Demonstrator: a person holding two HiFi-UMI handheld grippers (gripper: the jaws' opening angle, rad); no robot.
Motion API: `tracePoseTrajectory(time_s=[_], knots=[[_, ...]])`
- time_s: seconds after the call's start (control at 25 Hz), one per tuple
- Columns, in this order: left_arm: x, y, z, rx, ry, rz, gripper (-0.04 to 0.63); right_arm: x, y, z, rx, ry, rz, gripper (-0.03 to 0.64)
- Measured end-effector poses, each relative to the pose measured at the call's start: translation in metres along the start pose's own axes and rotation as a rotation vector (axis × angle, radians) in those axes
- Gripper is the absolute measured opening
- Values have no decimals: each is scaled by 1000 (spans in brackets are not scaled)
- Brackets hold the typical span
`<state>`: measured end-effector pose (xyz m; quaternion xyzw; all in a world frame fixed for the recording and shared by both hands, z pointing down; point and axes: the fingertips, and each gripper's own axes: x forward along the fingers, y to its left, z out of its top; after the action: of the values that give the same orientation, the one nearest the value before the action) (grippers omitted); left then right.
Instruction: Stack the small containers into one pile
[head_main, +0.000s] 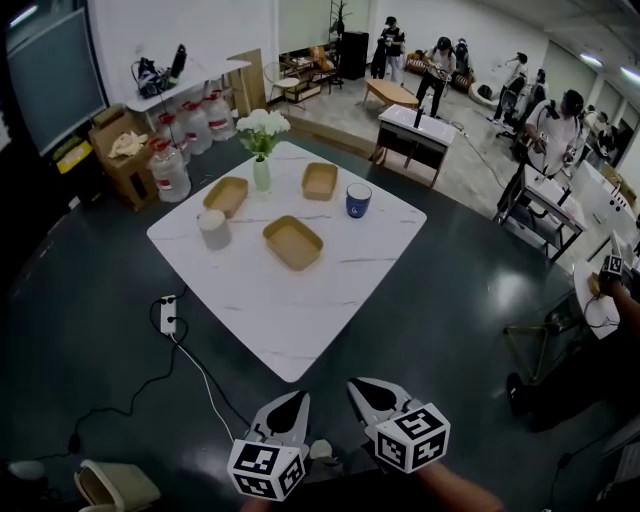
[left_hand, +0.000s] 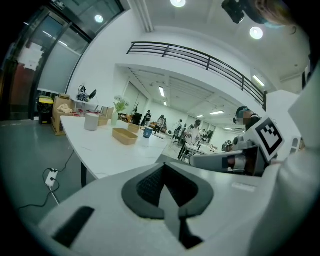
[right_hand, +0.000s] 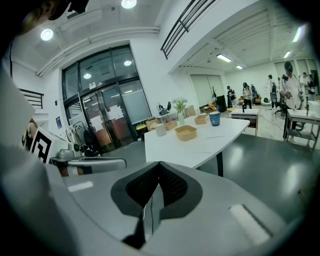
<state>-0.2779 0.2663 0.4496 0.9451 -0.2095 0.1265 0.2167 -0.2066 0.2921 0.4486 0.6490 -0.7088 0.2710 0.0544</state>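
Observation:
Three shallow tan containers lie apart on the white table (head_main: 290, 320): one at back left (head_main: 226, 195), one at back middle (head_main: 320, 181), one nearer the centre (head_main: 293, 242). Both grippers hover over the dark floor, short of the table's near corner. My left gripper (head_main: 297, 398) is shut with nothing in it, and so is my right gripper (head_main: 358, 385). In the left gripper view the shut jaws (left_hand: 164, 167) point toward the table, with a container (left_hand: 125, 135) far ahead. The right gripper view shows its shut jaws (right_hand: 159, 165) and a container (right_hand: 186, 132) in the distance.
A grey cup (head_main: 213, 229), a blue mug (head_main: 358, 200) and a vase of white flowers (head_main: 261, 140) share the table. A power strip (head_main: 168, 315) with its cable lies on the floor at left. Water jugs (head_main: 170, 170) stand behind; people and desks (head_main: 415, 130) are further back.

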Motion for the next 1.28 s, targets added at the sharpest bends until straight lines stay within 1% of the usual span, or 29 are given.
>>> tracePoseTrajectory(time_s=[0.08,0.36,0.76,0.92,1.04,1.16,1.28], knots=[[-2,5,3,-9,-5,2,-2,5,0,2,-5,12,-6,0],[-1,31,11,5,-15,34,-2,34,2,19,-30,6,-2,0],[30,57,35,22,-28,87,-2,78,-15,42,-35,12,62,0],[54,64,46,15,-25,100,-2,97,-29,54,-45,26,94,0],[79,62,56,7,-15,94,-2,107,-44,67,-49,36,125,0],[105,59,70,21,-11,95,-2,113,-65,84,-52,36,134,0],[132,59,82,19,-14,106,-2,122,-88,98,-58,45,140,0]])
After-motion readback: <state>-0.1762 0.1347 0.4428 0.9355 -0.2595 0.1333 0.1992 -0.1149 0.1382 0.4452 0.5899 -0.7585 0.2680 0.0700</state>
